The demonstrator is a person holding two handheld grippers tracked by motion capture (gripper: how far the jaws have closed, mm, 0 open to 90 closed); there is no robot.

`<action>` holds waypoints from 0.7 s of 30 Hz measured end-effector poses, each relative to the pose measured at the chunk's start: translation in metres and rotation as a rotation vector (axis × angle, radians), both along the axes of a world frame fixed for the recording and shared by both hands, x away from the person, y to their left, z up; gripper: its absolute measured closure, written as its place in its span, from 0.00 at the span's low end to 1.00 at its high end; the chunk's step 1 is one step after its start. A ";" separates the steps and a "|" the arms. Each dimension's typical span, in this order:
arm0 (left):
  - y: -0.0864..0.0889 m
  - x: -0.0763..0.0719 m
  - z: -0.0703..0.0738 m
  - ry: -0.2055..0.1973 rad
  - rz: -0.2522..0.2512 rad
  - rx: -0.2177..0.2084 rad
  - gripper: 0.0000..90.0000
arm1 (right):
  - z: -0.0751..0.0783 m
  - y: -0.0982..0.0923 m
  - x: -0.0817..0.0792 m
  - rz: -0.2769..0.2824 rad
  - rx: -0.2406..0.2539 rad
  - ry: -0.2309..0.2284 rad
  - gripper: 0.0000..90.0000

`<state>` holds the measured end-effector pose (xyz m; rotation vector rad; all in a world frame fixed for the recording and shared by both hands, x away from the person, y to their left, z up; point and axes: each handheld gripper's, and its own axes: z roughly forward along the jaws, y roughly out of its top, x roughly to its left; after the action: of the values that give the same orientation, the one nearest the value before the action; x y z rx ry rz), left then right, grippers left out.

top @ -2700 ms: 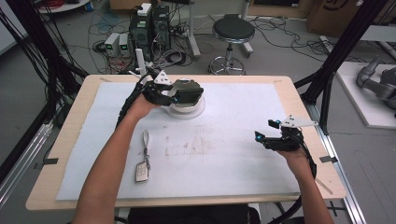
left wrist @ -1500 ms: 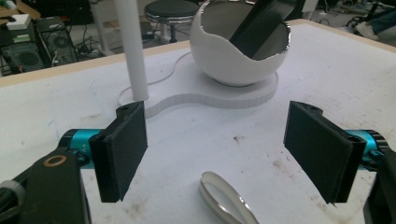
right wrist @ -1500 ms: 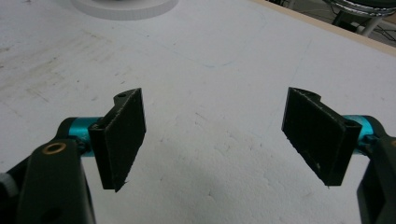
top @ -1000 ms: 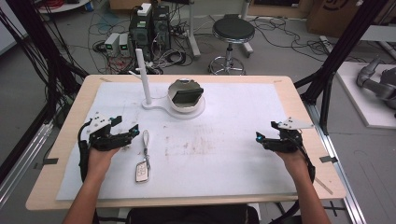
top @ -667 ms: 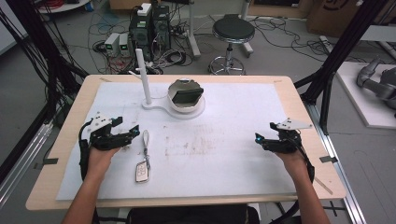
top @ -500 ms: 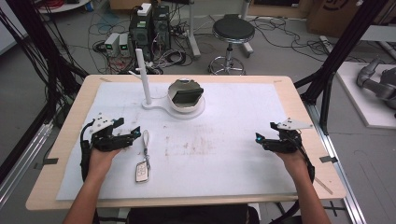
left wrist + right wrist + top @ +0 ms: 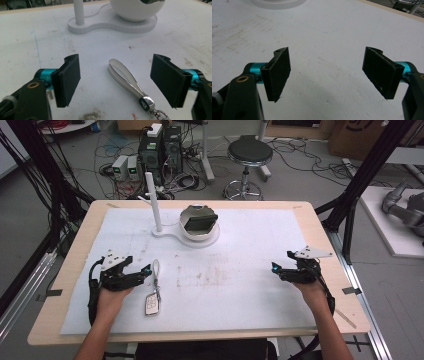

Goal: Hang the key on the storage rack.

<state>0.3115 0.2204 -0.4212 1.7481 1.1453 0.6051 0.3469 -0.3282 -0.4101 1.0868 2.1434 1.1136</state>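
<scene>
Left tool (image 7: pixel 115 80) astride key strap (image 7: pixel 125 77)

A car key fob (image 7: pixel 151 304) lay flat on the white-covered tabletop (image 7: pixel 250 270), near its front-left part. It was a small pale rectangle with dark buttons on top. A pale strap loop (image 7: pixel 124 75) ran from it toward the far side, joined through a shiny metal clasp (image 7: pixel 146 103) and ring. The loop lay limp and slightly open, its rounded end pointing away.
</scene>
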 end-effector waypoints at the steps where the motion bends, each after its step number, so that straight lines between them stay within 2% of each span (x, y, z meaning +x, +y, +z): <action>1: 0.000 0.000 0.000 0.000 0.000 0.000 0.31 | 0.000 0.000 0.000 0.000 0.000 0.000 0.26; 4: -0.007 0.002 -0.003 0.017 0.007 0.023 0.34 | 0.000 0.002 -0.001 0.004 0.000 -0.001 0.26; 9: -0.019 0.012 -0.007 0.043 0.006 0.036 0.38 | 0.000 0.003 -0.001 0.006 -0.006 -0.001 0.26; 15: -0.035 0.024 -0.017 0.131 0.023 0.099 0.41 | 0.000 0.004 -0.001 0.005 -0.005 0.005 0.26; 17: -0.040 0.026 -0.020 0.151 0.051 0.133 0.41 | -0.001 0.003 -0.001 0.007 -0.011 0.003 0.26; 21: -0.045 0.027 -0.023 0.171 0.054 0.151 0.43 | 0.000 0.002 -0.002 0.003 -0.008 0.002 0.26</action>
<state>0.3382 0.1755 -0.4443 1.9328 1.2960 0.5966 0.3452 -0.3259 -0.4105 1.0817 2.1502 1.1048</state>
